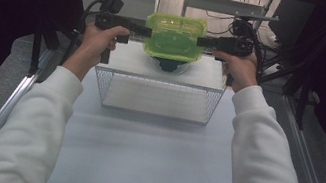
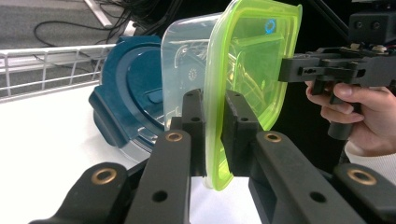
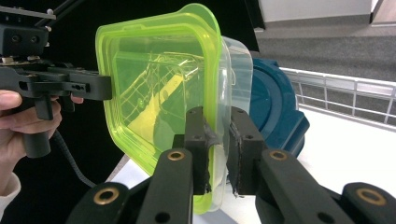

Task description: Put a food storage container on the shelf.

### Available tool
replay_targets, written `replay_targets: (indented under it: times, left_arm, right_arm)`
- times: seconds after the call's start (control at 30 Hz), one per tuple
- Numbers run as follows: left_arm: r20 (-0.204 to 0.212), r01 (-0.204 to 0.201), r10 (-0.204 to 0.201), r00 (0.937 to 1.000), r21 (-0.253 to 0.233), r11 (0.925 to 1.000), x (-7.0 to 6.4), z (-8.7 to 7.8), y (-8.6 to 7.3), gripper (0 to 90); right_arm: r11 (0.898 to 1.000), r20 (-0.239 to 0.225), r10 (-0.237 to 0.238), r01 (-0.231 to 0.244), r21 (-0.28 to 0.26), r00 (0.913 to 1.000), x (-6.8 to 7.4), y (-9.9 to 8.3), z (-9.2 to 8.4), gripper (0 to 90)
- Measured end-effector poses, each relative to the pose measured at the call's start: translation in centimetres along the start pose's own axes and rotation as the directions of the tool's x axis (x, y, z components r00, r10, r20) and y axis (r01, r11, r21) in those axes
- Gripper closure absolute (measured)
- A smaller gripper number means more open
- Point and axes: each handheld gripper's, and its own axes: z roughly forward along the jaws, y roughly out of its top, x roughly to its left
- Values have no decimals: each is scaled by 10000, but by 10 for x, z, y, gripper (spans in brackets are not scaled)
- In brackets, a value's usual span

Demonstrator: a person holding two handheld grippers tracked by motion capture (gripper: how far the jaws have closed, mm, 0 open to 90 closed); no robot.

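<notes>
A clear plastic container [image 2: 184, 70] with a neon green lid [image 1: 174, 36] hangs in the air at the far end of the table, lid facing me. My left gripper [image 1: 148, 32] is shut on its left rim, and my right gripper [image 1: 200, 41] is shut on its right rim. In the left gripper view the jaws [image 2: 215, 126] pinch the green lid [image 2: 247, 70] edge. The right gripper [image 3: 218, 144] pinches the rim of the lid [image 3: 159, 88] and tub [image 3: 236, 79] together. A dark blue lidded container [image 1: 169, 65] lies on the white platform just behind the held one.
A wire basket [image 1: 157, 95] stands mid-table in front of a raised white platform [image 1: 204, 76]. Its wire wall [image 2: 46, 65] runs close by the blue container [image 2: 130, 93]. Metal rails line both table sides. Cables and a frame lie beyond the far edge.
</notes>
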Motion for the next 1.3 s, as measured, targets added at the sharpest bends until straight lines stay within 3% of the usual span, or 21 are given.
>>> replay_targets:
  times: [0.2,0.3,0.4,0.43,0.47,0.5,0.6,0.7,0.83,0.9,1.0,1.1,1.2,1.23,1.27,1.3]
  left_arm:
    - [209,394,-393,9990,-52,9992,9,5,5,808]
    - [306,907,-903,9954,-110,9958,15,8,9,805]
    - [336,1061,-1057,9938,-121,9943,19,10,10,800]
    - [431,1290,-1283,9908,-134,9916,23,12,12,793]
    - [431,1290,-1283,9908,-134,9916,23,12,12,790]
    - [486,1609,-1597,9860,-203,9868,26,14,13,787]
    - [500,1768,-1758,9832,-158,9841,29,16,15,779]
    - [512,2041,-2030,9778,-170,9788,36,21,16,752]
    - [399,2059,-2049,9780,-220,9783,38,24,16,725]
    - [286,2046,-2040,9785,-178,9787,38,27,15,696]
    - [247,1940,-1934,9808,-235,9807,39,29,15,623]
    - [2,1737,-1740,9848,-554,9832,38,29,15,450]
    - [-126,1491,-1503,9886,-692,9864,37,26,15,316]
    - [-146,1353,-1367,9905,-723,9882,36,24,14,287]
    - [-157,1227,-1242,9921,-747,9896,34,22,14,287]
    - [-339,825,-858,9957,-879,9927,29,15,11,255]
  right_arm:
    - [9988,7,461,-461,153,9989,-7,4,5,783]
    - [9976,162,633,-637,284,9979,-8,10,9,771]
    - [9960,153,831,-835,322,9964,-11,13,11,766]
    - [9931,71,1122,-1124,330,9937,-15,15,13,761]
    - [9931,71,1122,-1124,330,9937,-15,15,13,761]
    - [9893,-26,1433,-1432,270,9897,-19,16,16,756]
    - [9842,-139,1757,-1753,266,9843,-24,16,19,751]
    - [9727,-223,2310,-2304,262,9727,-30,16,25,731]
    - [9649,-287,2624,-2619,201,9645,-34,15,28,718]
    - [9650,-192,2621,-2618,180,9648,-33,14,29,692]
    - [9681,-37,2503,-2503,69,9682,-32,13,29,565]
    - [9768,-49,2131,-2131,-198,9770,-29,13,28,424]
    - [9790,-136,1974,-1979,-494,9802,-27,12,26,361]
    - [9800,-166,1785,-1793,-869,9838,-25,12,22,322]
    - [9800,-166,1785,-1793,-869,9838,-25,12,22,322]
    - [9815,-121,1471,-1474,-1218,9891,-23,10,16,306]
